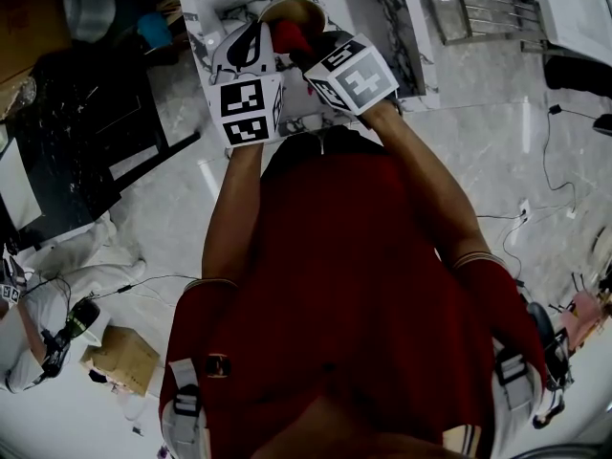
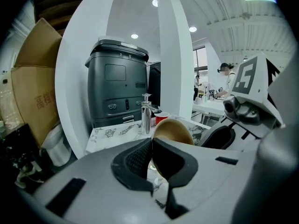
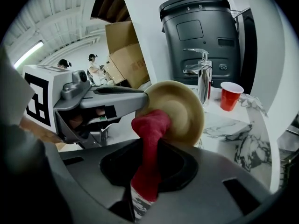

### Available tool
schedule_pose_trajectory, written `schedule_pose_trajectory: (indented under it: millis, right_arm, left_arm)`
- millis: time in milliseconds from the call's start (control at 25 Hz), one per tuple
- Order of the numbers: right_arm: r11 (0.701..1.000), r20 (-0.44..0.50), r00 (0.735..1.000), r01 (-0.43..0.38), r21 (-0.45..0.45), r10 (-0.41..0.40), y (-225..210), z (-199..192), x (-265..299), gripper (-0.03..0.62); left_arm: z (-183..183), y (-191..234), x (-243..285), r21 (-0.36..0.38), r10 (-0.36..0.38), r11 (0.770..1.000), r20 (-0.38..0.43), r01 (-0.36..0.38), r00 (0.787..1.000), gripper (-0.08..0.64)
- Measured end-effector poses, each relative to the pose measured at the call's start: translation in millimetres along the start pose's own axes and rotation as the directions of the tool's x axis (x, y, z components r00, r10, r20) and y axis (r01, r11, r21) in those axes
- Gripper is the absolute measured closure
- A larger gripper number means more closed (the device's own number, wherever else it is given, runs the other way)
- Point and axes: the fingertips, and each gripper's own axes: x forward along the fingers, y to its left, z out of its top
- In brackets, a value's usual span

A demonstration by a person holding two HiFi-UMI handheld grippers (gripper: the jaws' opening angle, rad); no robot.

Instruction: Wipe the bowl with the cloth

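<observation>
A white marble-patterned counter (image 3: 233, 125) lies below. The left gripper (image 2: 151, 148) has its jaws pressed together on the rim of a tan, round, wood-like bowl (image 3: 180, 111), holding it off the counter and tipped on edge, hollow towards the right gripper (image 3: 149, 157). The right gripper's jaws pinch a red fabric cloth (image 3: 152, 129), whose bunched end touches the bowl's hollow near its lower edge.

The bowl looks light, stiff and smooth. Held only by its thin rim, it would probably swivel under a hard push. The cloth is soft and limp, so a hold near the bunched end should press more firmly.
</observation>
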Motion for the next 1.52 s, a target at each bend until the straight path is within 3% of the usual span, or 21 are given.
schedule_pose_trajectory:
  millis: [440, 1040, 1520]
  right_arm:
    - [0.998, 0.139, 0.989, 0.048, 0.043, -0.054, -14, 26, -11, 0.511]
    - [0.988, 0.141, 0.982, 0.110, 0.105, -0.124, -36, 16, -26, 0.511]
    - [0.992, 0.111, 0.989, 0.085, 0.095, -0.095, -33, 6, -27, 0.511]
  left_arm:
    - [-3, -7, 2, -0.001, -0.017, 1.000, -0.012, 0.017, 1.000, 0.545]
    - [-4, -6, 4, 0.005, -0.003, 1.000, -0.016, 0.003, 1.000, 0.545]
    - [11, -5, -2, 0.009, 0.020, 1.000, 0.017, -0.021, 1.000, 0.545]
